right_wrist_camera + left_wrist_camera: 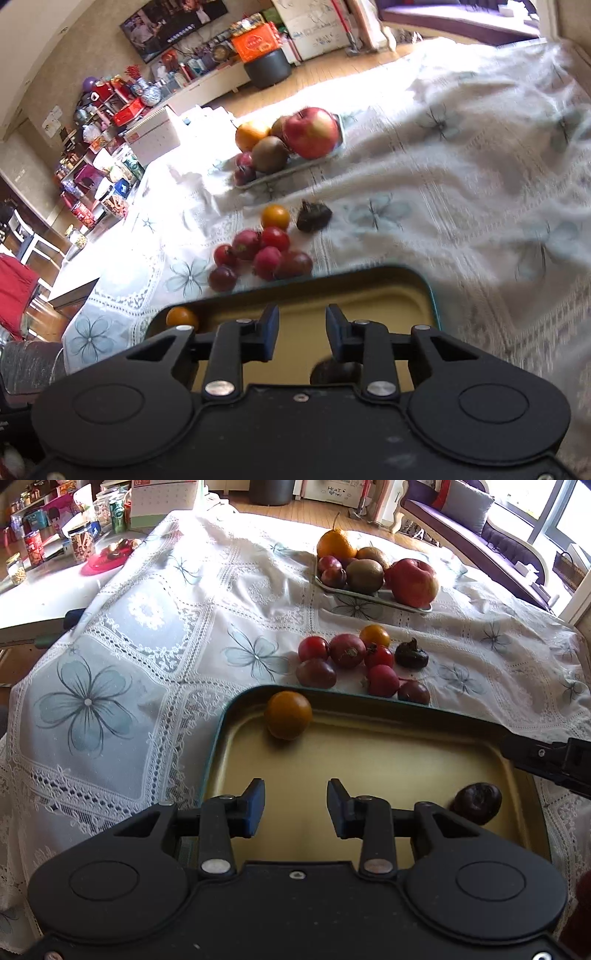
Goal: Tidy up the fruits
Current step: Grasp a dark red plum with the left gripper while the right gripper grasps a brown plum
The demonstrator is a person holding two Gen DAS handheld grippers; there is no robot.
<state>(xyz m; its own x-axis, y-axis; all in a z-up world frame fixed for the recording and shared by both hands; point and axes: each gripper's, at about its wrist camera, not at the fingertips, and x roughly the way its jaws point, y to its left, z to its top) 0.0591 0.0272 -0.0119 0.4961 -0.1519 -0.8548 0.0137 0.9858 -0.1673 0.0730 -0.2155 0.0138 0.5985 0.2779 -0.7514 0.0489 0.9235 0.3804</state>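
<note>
Left gripper (295, 806): fingers apart, empty, poised over the gold metal tray with teal rim (218, 746).
Right gripper (301, 334): fingers apart, empty, above the same tray's near end.
Tray contents: one small orange round fruit (289, 715) at the far left corner; one dark brown wrinkled fruit (477, 802) near the right wall.
Loose fruit: cluster of small red and orange fruits (351, 651) on the lace-clothed surface (147, 635), just beyond the tray's far rim.
Advised handling: approach one outer fruit from above; neighbours touch and may roll.
Left view only: right gripper's tip entering at right.
Right view only: dark fruit largely hidden behind the fingers; motion blur.
</note>
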